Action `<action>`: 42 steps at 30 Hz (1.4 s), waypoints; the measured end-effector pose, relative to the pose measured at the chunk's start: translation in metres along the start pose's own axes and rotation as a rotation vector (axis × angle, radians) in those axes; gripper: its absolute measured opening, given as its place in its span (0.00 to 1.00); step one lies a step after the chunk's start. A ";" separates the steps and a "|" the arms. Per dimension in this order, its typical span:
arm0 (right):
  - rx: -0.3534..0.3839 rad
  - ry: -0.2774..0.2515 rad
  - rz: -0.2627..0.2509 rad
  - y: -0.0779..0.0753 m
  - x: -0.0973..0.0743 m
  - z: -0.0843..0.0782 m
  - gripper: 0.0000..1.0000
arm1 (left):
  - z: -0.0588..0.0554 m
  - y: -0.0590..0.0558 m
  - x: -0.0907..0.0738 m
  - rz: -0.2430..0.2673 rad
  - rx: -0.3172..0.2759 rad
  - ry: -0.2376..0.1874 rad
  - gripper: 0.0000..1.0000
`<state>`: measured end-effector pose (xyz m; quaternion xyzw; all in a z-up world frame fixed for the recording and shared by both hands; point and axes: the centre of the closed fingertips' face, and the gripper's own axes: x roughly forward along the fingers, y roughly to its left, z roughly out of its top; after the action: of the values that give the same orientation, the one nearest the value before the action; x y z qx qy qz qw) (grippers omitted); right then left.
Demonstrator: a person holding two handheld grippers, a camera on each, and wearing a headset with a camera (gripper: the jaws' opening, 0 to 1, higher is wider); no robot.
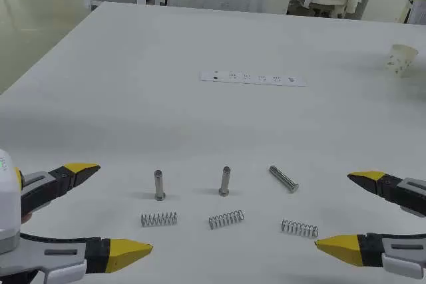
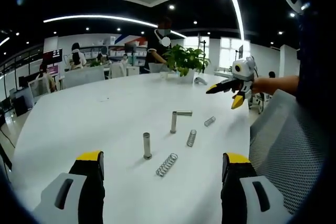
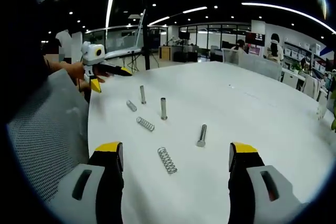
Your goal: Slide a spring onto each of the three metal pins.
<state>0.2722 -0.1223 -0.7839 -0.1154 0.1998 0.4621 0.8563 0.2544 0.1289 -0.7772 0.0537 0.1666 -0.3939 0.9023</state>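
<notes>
The left tool (image 1: 126, 207) is spread wide and empty, left of the middle pin (image 1: 225, 181) on the desk (image 1: 200, 118). The left pin (image 1: 159, 185) and the middle pin stand upright. The right pin (image 1: 283, 179) lies flat. The left spring (image 1: 159, 219), the middle spring (image 1: 226, 219) and the right spring (image 1: 299, 229) lie in a row just in front of the middle pin. The right tool (image 1: 331, 209) is spread too.

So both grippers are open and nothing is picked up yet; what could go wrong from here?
1. The right pin lies on its side, so it may roll as a spring is pushed on.
2. The left pin and middle pin stand upright on small heads; a nudge from the left gripper or right gripper could topple them.
3. The right spring, thin and loose, could slip or flick away when pinched.
</notes>
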 end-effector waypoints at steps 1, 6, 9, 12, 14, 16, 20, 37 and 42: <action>-0.001 0.002 -0.001 0.000 0.000 0.000 0.82 | 0.000 0.000 0.000 0.000 0.000 0.000 0.90; -0.001 0.004 0.000 0.000 0.000 -0.001 0.82 | 0.000 0.000 0.000 0.001 0.000 0.001 0.90; -0.002 0.007 0.001 0.000 0.001 -0.002 0.82 | 0.000 0.000 0.000 0.001 -0.001 0.001 0.89; -0.003 0.009 0.002 0.000 0.001 -0.002 0.82 | -0.001 0.001 0.000 0.003 -0.002 0.003 0.89; -0.004 0.010 0.002 0.000 0.001 -0.001 0.82 | -0.001 0.001 -0.001 0.002 -0.002 0.002 0.89; -0.004 0.011 0.002 0.000 0.000 -0.001 0.82 | -0.001 0.001 -0.001 0.003 -0.003 0.002 0.89; -0.008 0.013 0.003 0.000 0.001 -0.001 0.82 | -0.001 0.001 -0.001 0.003 -0.003 0.002 0.89; -0.016 0.024 0.006 -0.001 0.002 -0.001 0.81 | -0.001 0.002 -0.001 0.005 -0.003 0.002 0.89; -0.015 0.026 0.003 0.000 0.002 -0.002 0.81 | -0.001 0.001 -0.001 0.004 -0.003 0.003 0.88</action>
<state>0.2730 -0.1221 -0.7865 -0.1275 0.2074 0.4633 0.8521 0.2544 0.1307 -0.7781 0.0534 0.1684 -0.3918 0.9029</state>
